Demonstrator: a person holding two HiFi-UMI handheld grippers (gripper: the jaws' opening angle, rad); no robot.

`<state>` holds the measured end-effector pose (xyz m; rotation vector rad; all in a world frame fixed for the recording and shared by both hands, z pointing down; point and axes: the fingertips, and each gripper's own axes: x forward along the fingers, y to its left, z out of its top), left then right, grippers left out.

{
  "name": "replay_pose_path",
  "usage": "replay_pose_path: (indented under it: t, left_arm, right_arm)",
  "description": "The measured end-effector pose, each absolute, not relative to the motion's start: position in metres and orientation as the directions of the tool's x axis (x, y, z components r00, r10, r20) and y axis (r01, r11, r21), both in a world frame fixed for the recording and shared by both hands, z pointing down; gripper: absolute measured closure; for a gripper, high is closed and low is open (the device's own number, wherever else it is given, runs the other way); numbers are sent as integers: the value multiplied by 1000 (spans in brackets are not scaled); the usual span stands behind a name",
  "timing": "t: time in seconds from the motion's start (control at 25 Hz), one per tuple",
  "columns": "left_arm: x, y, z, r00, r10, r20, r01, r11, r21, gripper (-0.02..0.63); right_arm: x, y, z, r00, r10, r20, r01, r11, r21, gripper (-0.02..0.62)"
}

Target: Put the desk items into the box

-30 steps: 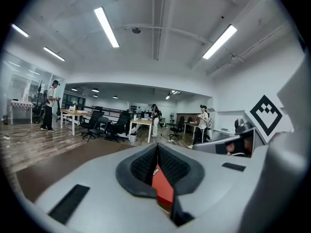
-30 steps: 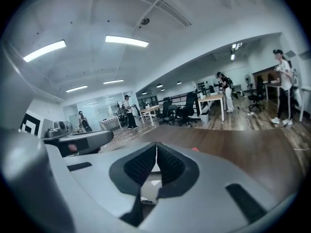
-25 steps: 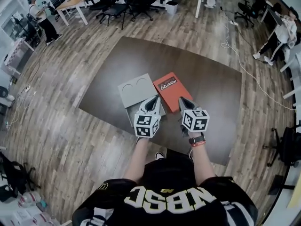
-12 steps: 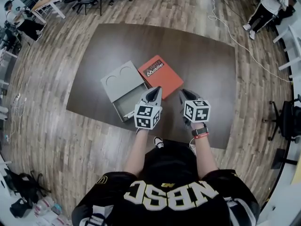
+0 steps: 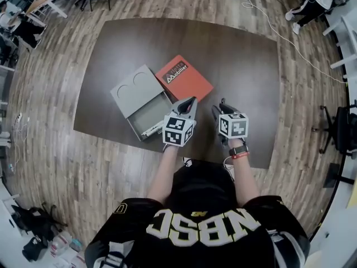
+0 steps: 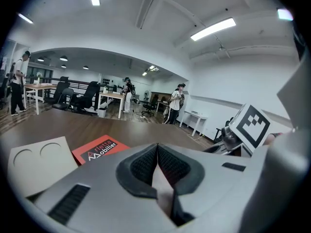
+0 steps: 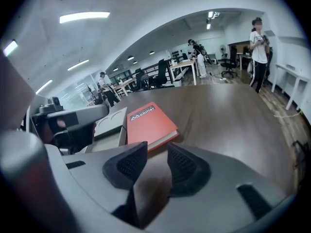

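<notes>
My right gripper (image 7: 156, 152) is opening, its jaws spread over bare table (image 7: 233, 115) with nothing between them, while my left gripper (image 6: 157, 149) has its jaws pressed together and empty. The red book (image 5: 184, 77) lies on the table just ahead of both grippers and clear of them, touching the grey box (image 5: 148, 113), whose open tray sits just left of the left gripper with its lid (image 5: 133, 85) against the far end. A second ago the right gripper was closed with its tips at the book's near edge; now both grippers sit back from the book, nearer me
</notes>
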<state>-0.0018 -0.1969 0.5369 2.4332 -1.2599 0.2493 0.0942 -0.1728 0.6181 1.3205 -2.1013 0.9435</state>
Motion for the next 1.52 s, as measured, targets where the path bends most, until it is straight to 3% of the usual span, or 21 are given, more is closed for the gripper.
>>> replay_pose_path:
  t: [0.32, 0.72, 1.24, 1.52]
  left_arm:
    - [13, -199, 554, 595, -716, 366, -804, -531, 269, 591]
    - [23, -198, 577, 595, -690, 412, -803, -531, 270, 591]
    - [22, -200, 579, 578, -706, 410, -816, -501, 288, 591]
    - [15, -196, 575, 564, -721, 402, -826, -478, 300, 591]
  right_arm:
    - [120, -165, 676, -352, -515, 782, -936, 219, -277, 412]
    - [141, -169, 711, -277, -497, 822, -961, 156, -230, 408]
    - [147, -170, 737, -236, -500, 833, -967, 203, -153, 520]
    - [149, -169, 737, -247, -505, 827, -965, 210, -160, 540]
